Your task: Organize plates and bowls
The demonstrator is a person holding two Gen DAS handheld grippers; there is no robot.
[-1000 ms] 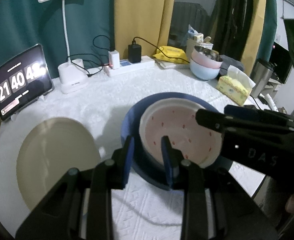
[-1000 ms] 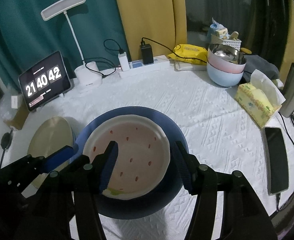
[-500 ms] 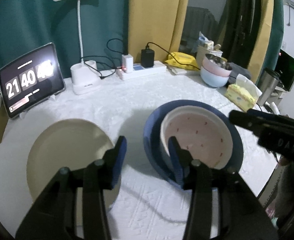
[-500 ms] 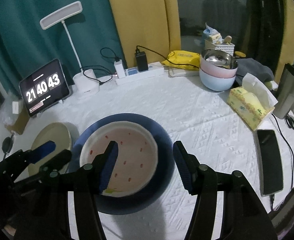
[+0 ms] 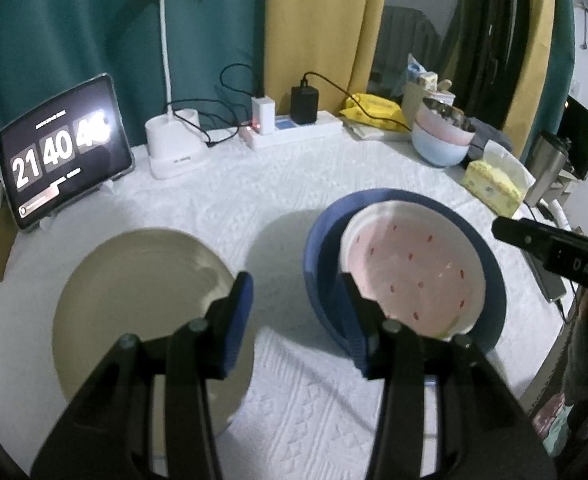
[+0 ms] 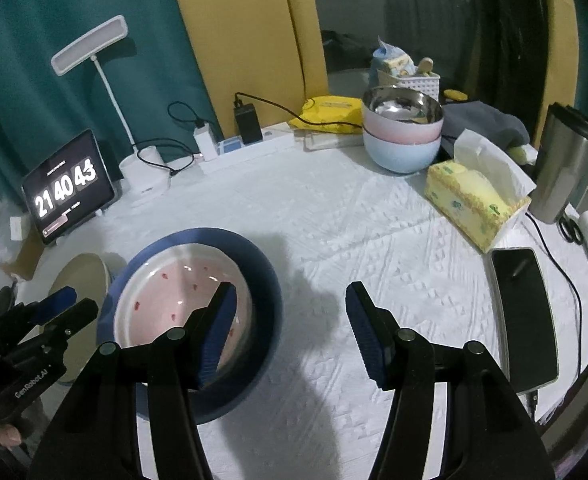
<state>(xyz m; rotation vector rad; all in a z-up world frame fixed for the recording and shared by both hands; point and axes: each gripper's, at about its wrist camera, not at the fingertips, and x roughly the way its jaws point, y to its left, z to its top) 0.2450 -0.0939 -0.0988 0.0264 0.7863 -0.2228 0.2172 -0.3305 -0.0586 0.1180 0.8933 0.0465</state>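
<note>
Pink speckled plate (image 5: pixel 414 276) nested in blue plate (image 5: pixel 494 276), centre-right of left view; beige plate (image 5: pixel 134 292) lower left, well apart.
Left gripper (image 5: pixel 298 308): jaws just opened, partly apart, nothing between.
Right gripper (image 6: pixel 290 320): jaws wide, empty.
Plates likely rigid, glazed, slippery, breakable; take by raised rim.

A white cloth (image 6: pixel 374 240) with a raised woven pattern covers the table. At 9 o'clock of it, the blue plate (image 6: pixel 268 280) looks matt; the pink dish (image 6: pixel 162 300) in it is glossy. The beige plate (image 5: pixel 134 292) shines faintly. At 1 o'clock, a polished metal bowl (image 6: pixel 402 108) sits in 2 smooth matt bowls (image 6: pixel 402 148). The tumbler (image 6: pixel 562 160) is brushed metal.
</note>
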